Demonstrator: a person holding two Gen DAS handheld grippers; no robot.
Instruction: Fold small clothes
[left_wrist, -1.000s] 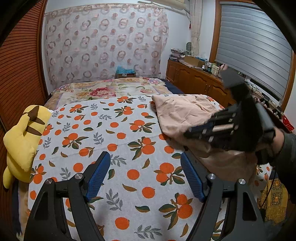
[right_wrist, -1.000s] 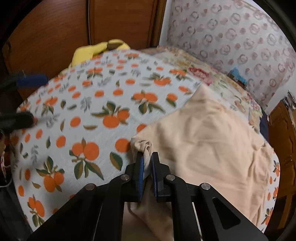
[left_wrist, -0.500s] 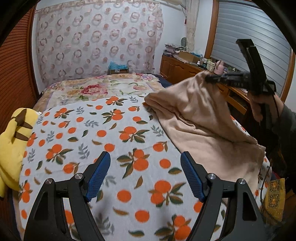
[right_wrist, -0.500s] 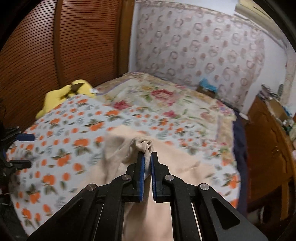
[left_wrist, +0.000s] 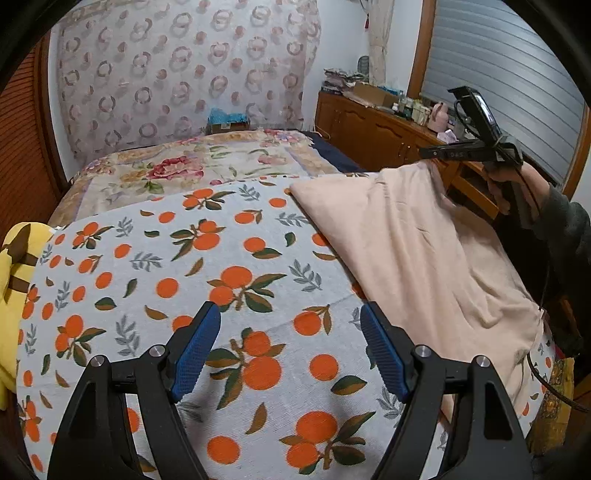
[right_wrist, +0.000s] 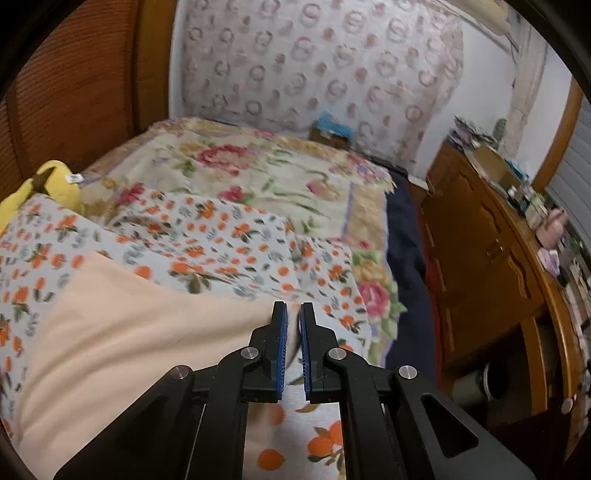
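Plain peach garment (left_wrist: 424, 251), white bedspread (left_wrist: 207, 280) with oranges and leaves, floral quilt (left_wrist: 192, 166), yellow plush (left_wrist: 14, 258), blue gripper pads (left_wrist: 195, 347).

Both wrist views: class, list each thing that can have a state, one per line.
Left gripper: open, holding nothing, above the orange-print sheet.
Right gripper: fingers shut on the peach garment, one corner lifted.
Peach garment: unfolded, partly draped on the bed.
Window shutter: closed.
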